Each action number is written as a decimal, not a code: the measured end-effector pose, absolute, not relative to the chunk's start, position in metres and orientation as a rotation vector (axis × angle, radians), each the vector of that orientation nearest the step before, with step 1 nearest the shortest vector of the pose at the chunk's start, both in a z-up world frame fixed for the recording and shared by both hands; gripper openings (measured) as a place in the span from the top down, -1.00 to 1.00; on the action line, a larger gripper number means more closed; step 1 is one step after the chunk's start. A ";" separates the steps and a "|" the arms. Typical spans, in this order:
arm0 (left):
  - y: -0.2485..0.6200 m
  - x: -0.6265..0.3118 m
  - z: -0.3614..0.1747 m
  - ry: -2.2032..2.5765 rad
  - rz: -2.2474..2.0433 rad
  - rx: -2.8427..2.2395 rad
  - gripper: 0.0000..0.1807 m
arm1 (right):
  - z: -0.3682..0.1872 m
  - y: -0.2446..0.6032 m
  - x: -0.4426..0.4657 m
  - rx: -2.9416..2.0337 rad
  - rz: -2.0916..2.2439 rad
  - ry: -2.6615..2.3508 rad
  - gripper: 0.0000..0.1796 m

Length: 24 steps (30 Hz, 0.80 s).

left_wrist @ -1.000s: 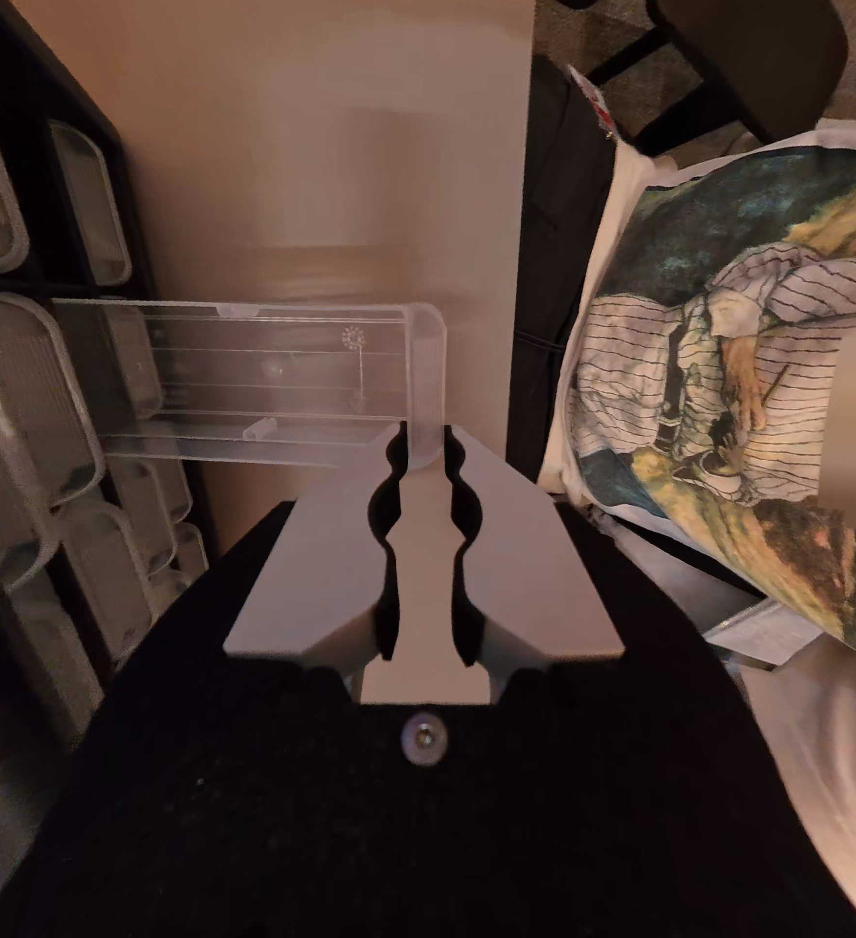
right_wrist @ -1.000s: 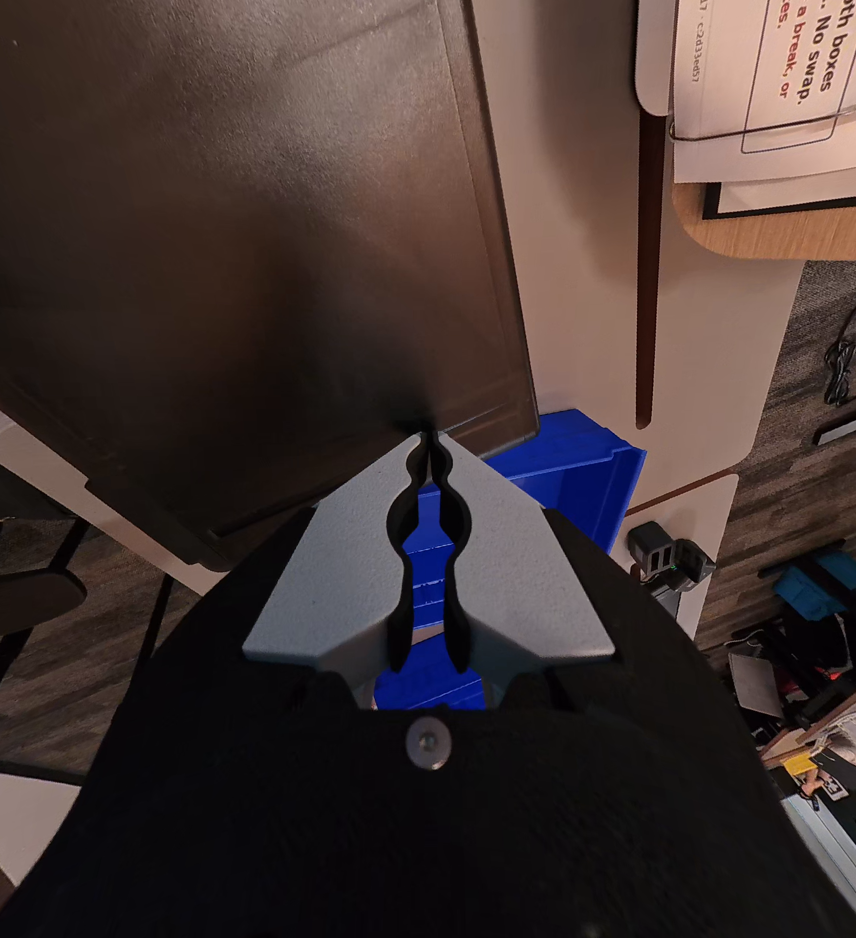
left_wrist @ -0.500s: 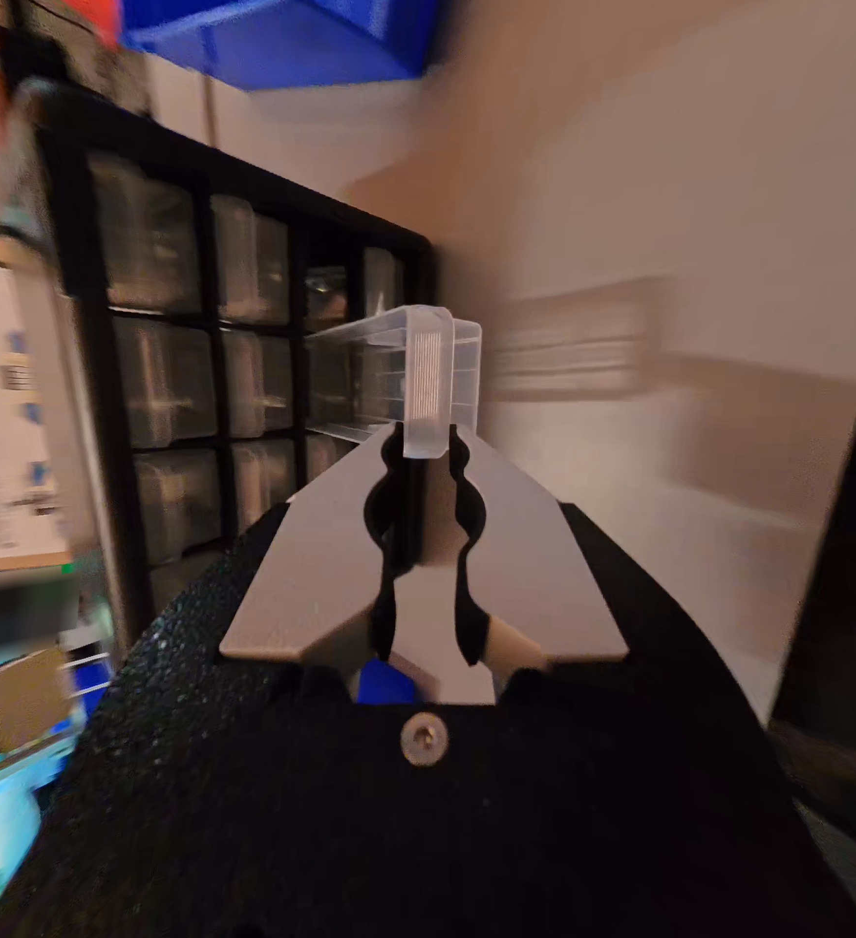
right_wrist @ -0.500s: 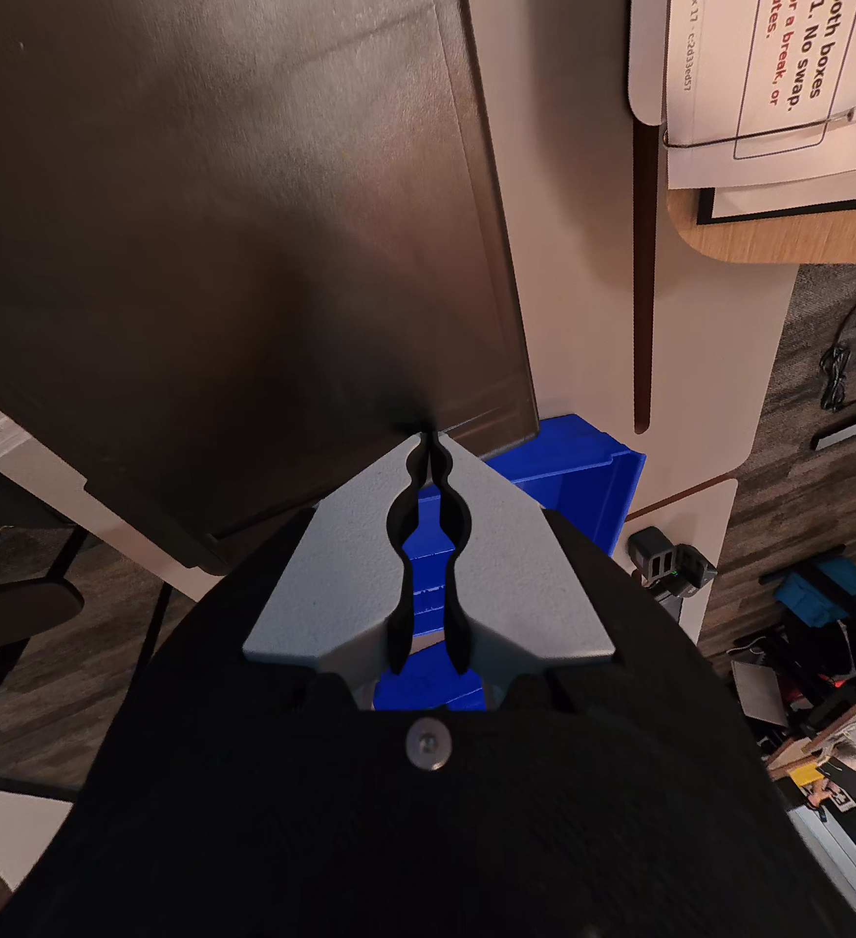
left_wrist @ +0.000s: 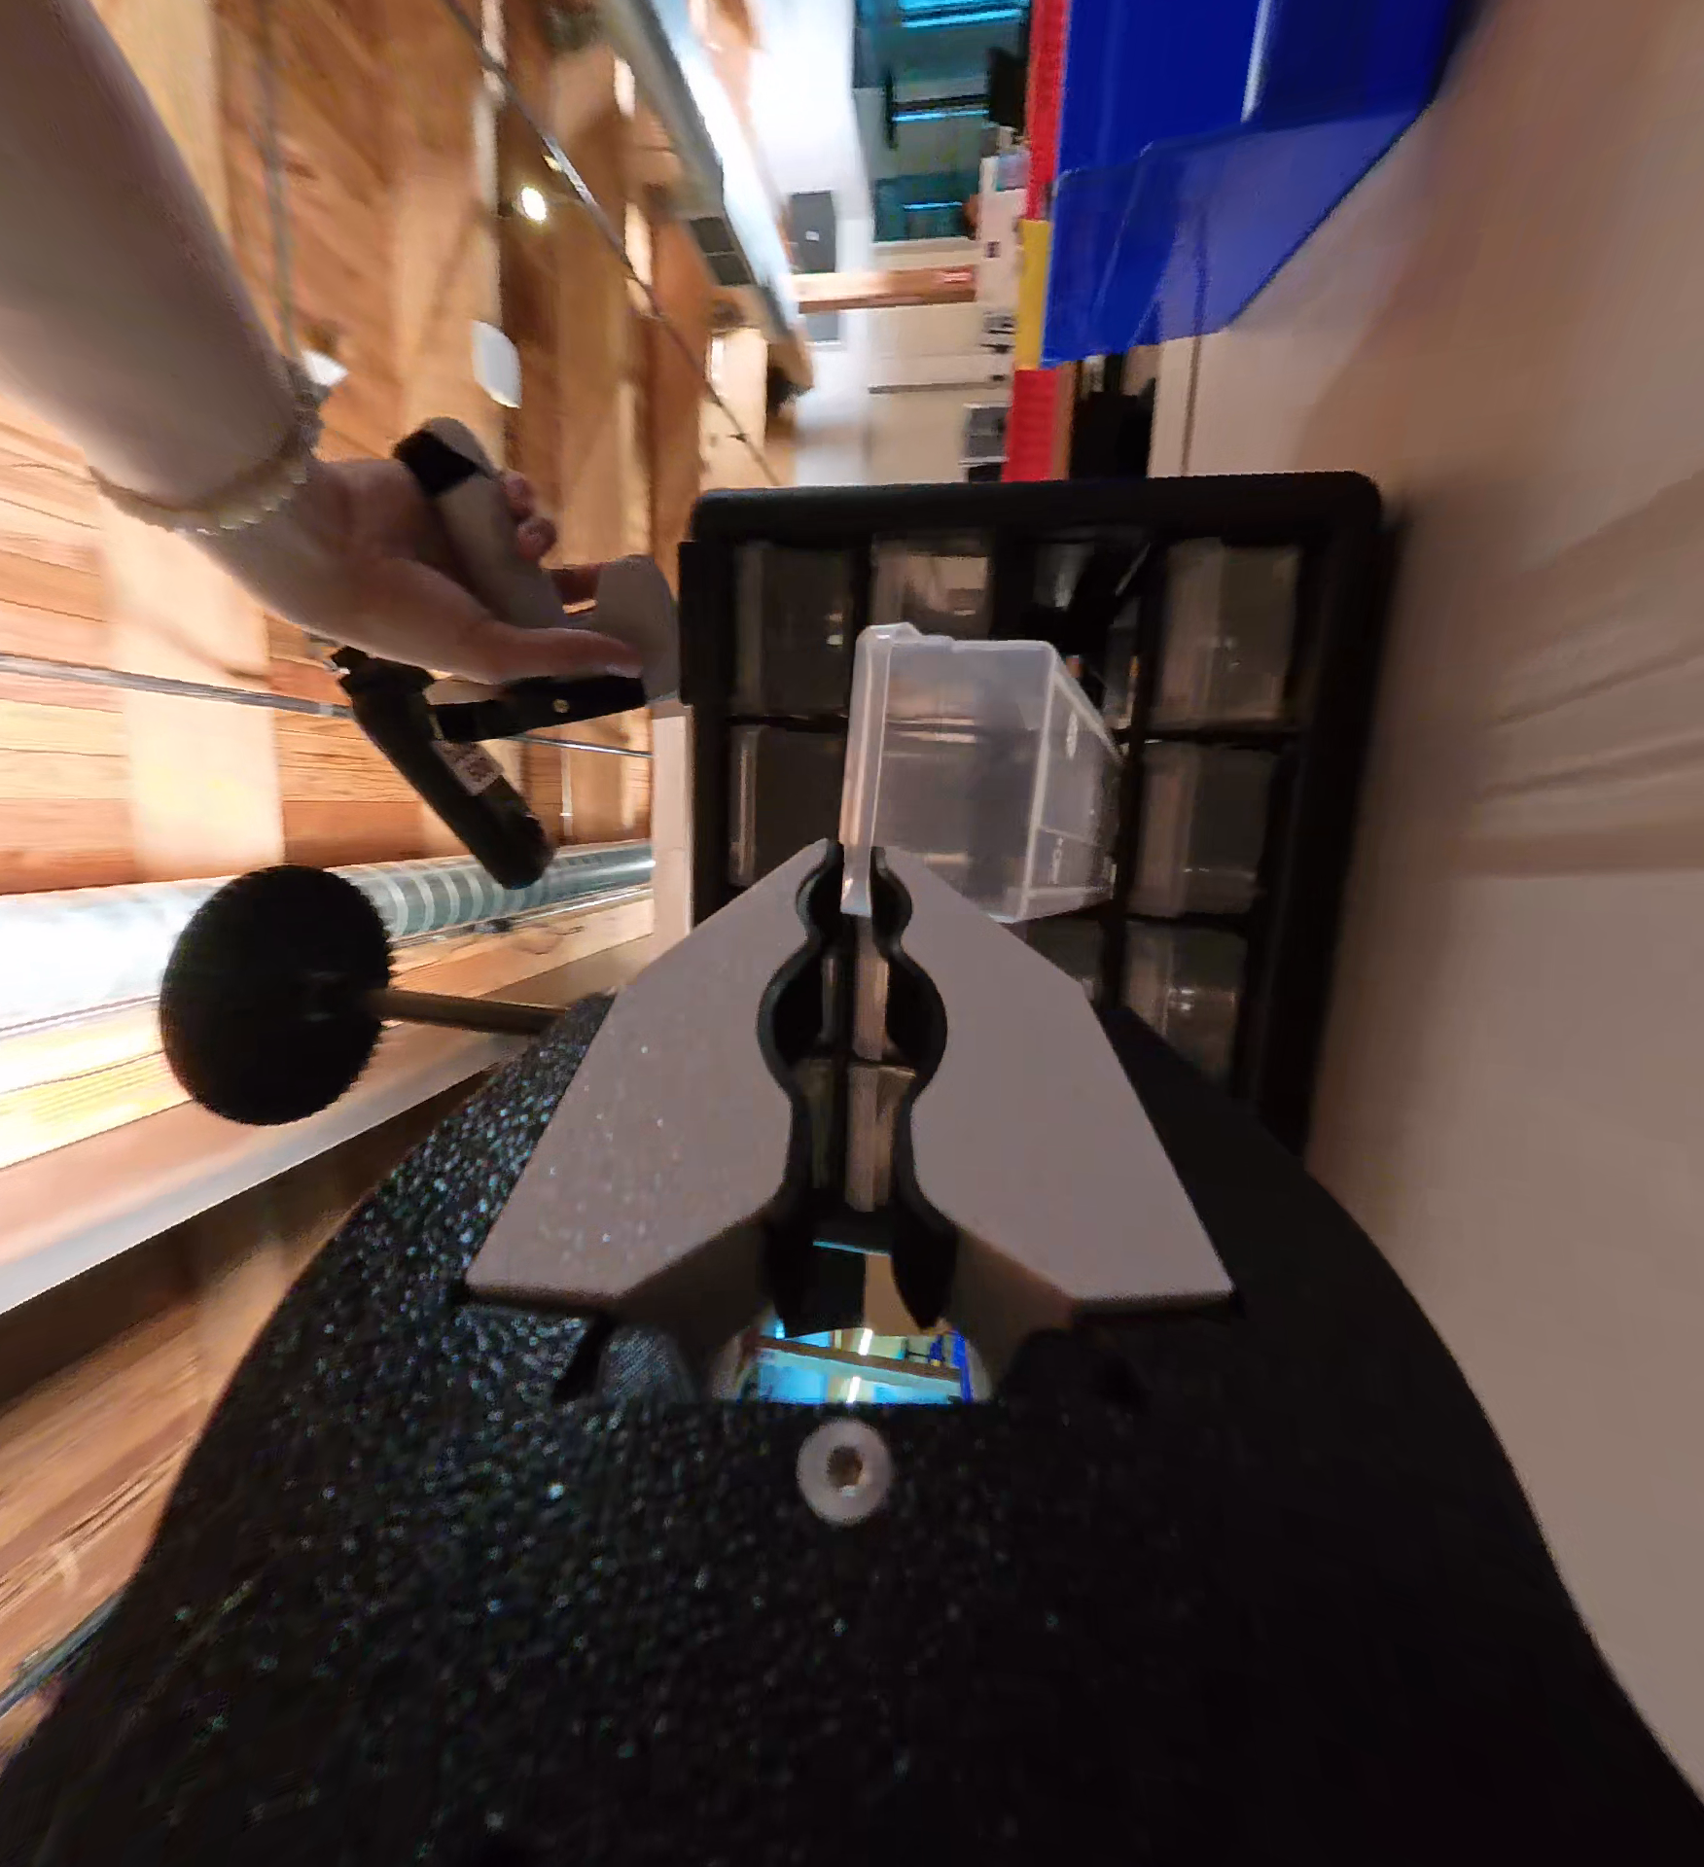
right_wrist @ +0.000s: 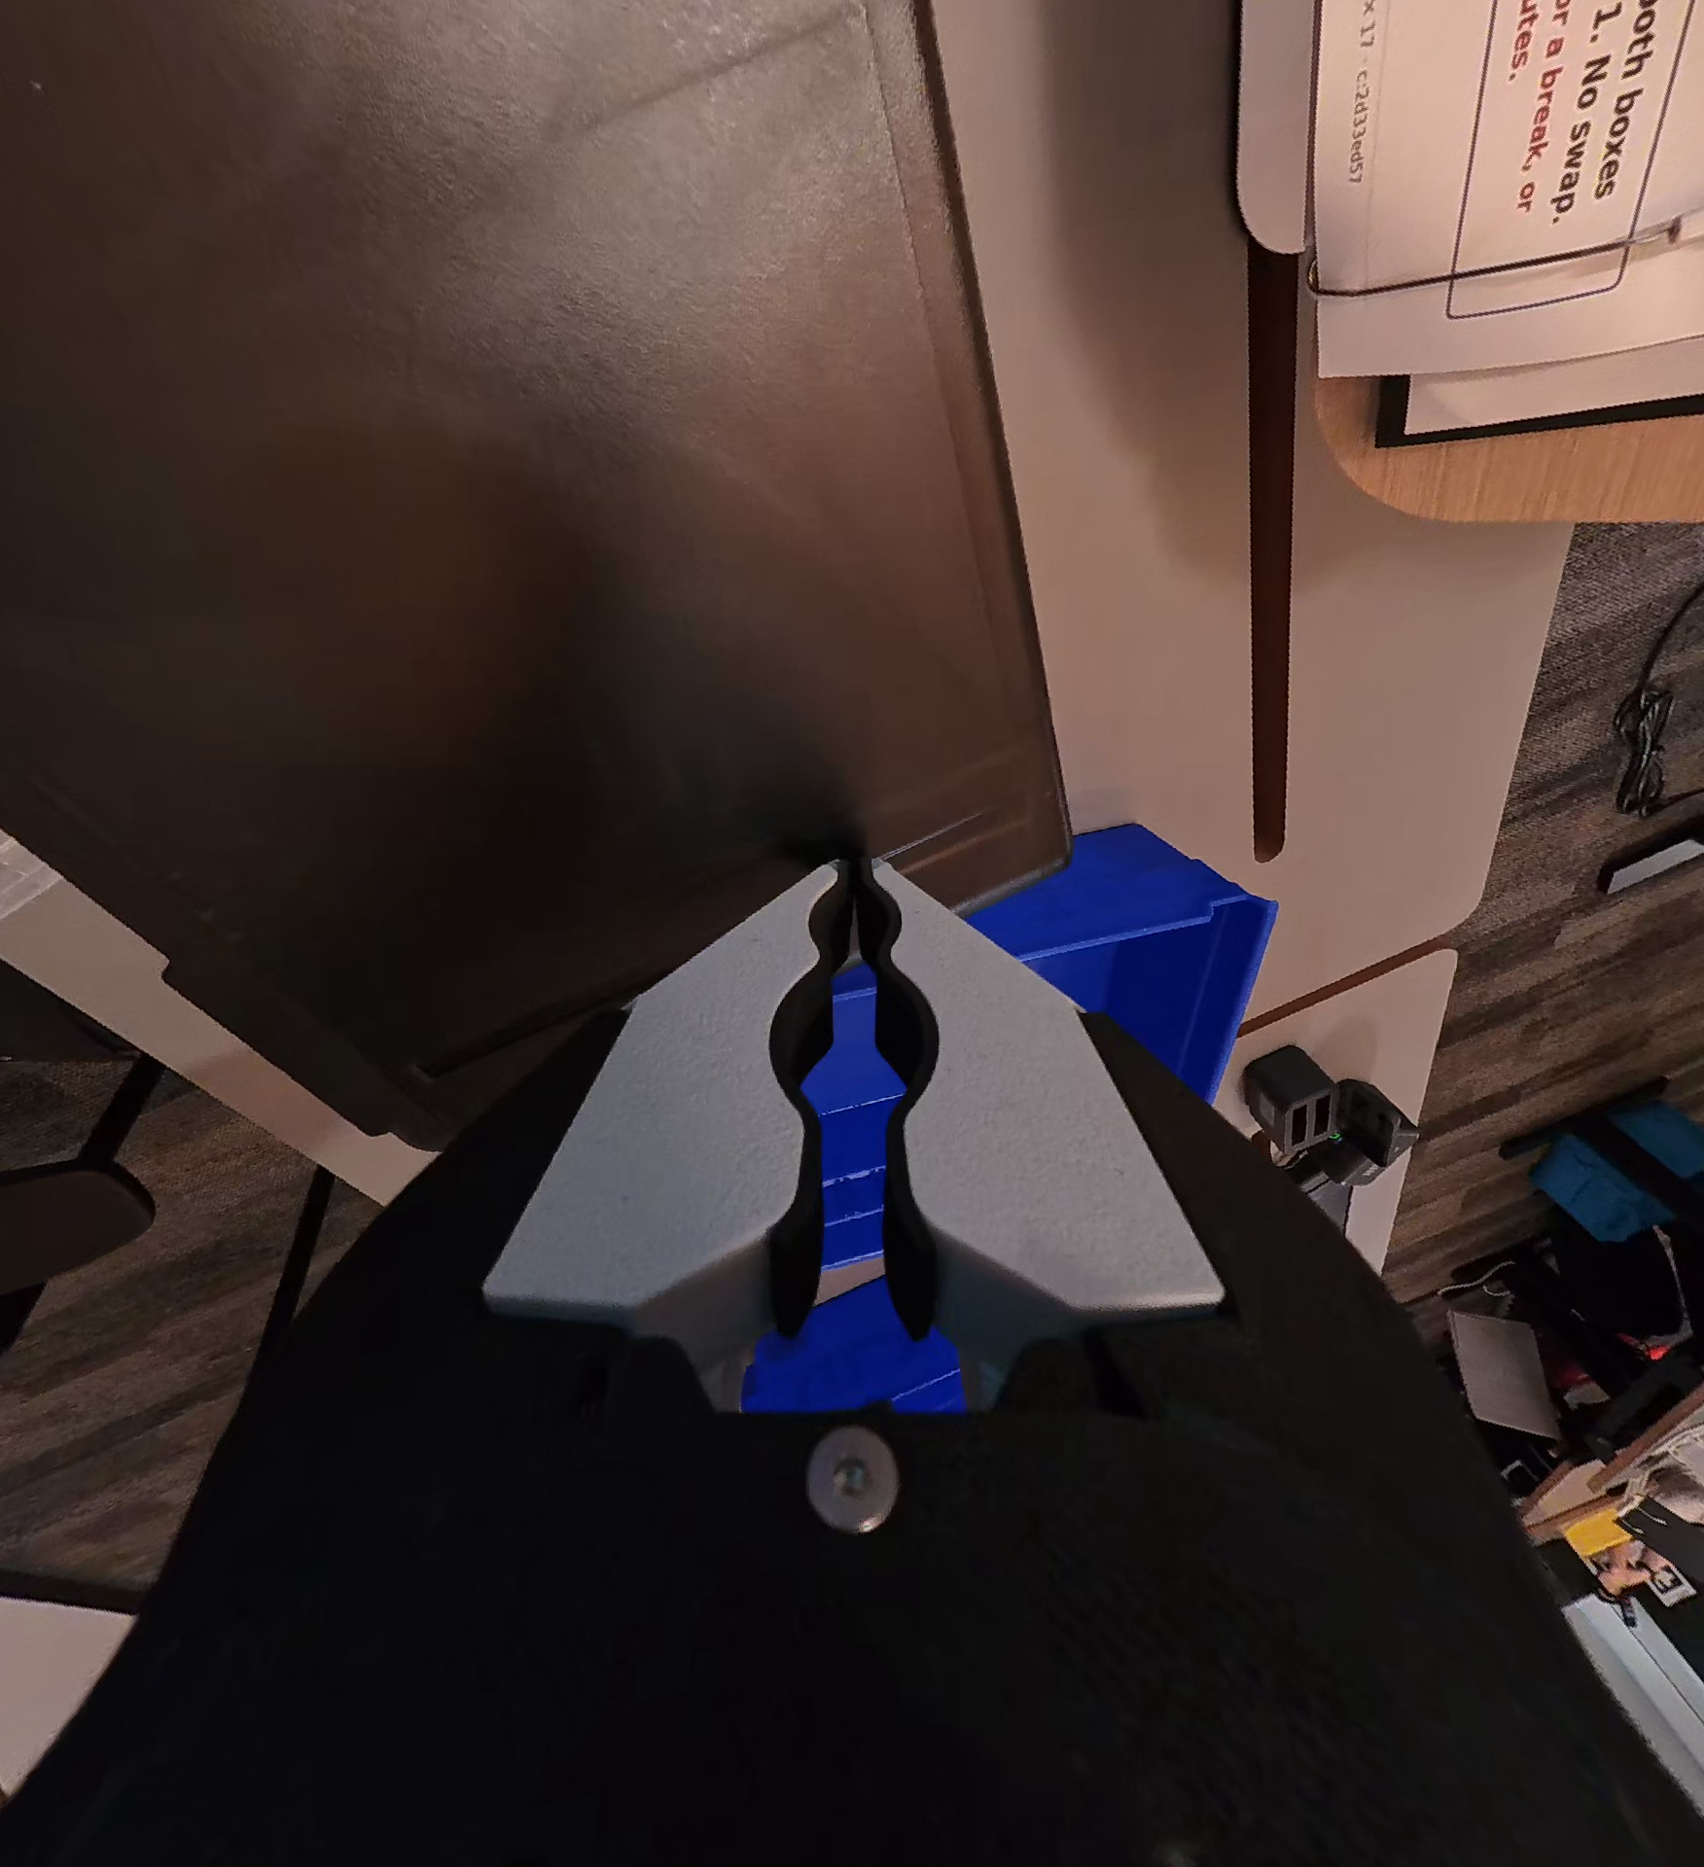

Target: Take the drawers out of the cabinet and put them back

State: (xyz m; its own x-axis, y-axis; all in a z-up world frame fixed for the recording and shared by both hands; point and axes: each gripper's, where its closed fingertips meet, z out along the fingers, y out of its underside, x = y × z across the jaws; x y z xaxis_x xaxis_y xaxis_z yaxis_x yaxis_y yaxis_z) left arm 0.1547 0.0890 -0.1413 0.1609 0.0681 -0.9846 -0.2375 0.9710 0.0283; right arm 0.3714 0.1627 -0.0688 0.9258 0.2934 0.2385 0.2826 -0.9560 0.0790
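Swung round hard since 1 s ago: left wrist view then side-on to drawer w/ a printed shirt at right, now facing cabinet front square-on; right wrist view barely changed

Left to right in left wrist view:
- person's bare hand [left_wrist: 424, 596] far left, wrapped on handle of right gripper [left_wrist: 641, 626], its tip touching top edge of black plastic multi-drawer cabinet [left_wrist: 1343, 707]
- black round knob on thin rod [left_wrist: 274, 995] below that, off left gripper body
- left gripper [left_wrist: 858, 889] centre, fingers [left_wrist: 686, 1091] closed on front tab of clear rectangular plastic drawer [left_wrist: 989, 778]; drawer fully out of its slot, held in air just before cabinet face, tilted, looks empty
- other clear drawers seated in grid around it
- pale tabletop [left_wrist: 1586, 909] far right, blue plastic bin [left_wrist: 1232, 162] at its far end

Right wrist view: fingers pressed near-together, tips pinching rim of cabinet's dark top panel, seemingly to steady it; blue bin & white papers on board [right_wrist: 1535, 152] beyond

Step, by judgement: drawer removed, about to go back in. Next calls for levelling drawer, lining rear end w/ the vacated slot (dark opening behind it, exact cell hard to tell), then straight push; right grip to brace cabinet vs sliding
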 end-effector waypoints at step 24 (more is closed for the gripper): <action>0.134 0.188 -0.175 1.262 0.363 -0.200 0.97 | -0.069 0.163 0.371 3.070 0.363 0.454 1.00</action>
